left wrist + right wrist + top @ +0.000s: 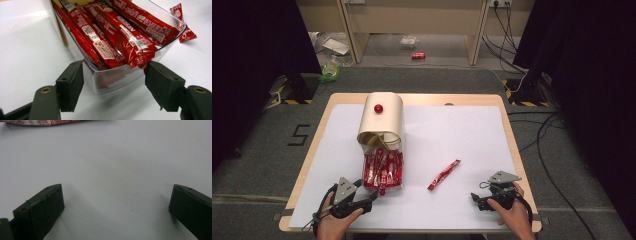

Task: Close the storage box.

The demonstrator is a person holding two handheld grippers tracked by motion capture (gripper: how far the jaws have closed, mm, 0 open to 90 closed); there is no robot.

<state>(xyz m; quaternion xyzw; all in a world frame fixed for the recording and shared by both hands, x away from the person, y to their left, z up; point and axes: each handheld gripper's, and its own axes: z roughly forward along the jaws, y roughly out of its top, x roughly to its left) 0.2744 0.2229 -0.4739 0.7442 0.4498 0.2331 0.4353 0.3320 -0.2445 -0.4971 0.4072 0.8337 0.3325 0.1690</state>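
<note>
Between the jaws of the left claw (pixel 113 82) sits the near end of a clear tray (pixel 115 80) full of red packets (pixel 117 32). The jaws stand spread on each side of the tray's end, and its left pad looks close to the wall but does not seem to press it. Behind the tray, away from that claw, a cream box (pixel 382 120) with a red knob (pixel 378 108) lies on its side, and the tray's far end is tucked into it, so that part is hidden. How many packets lie under the top ones is hard to tell.

One loose packet (pixel 444 174) lies on the white sheet (pixel 462 135), off to the right of the left claw and ahead of the right claw (pixel 478 199). From the right claw's own camera, just its edge peeks in at the top, cut off. That claw's jaws are spread wide over bare sheet, with nothing between them.
</note>
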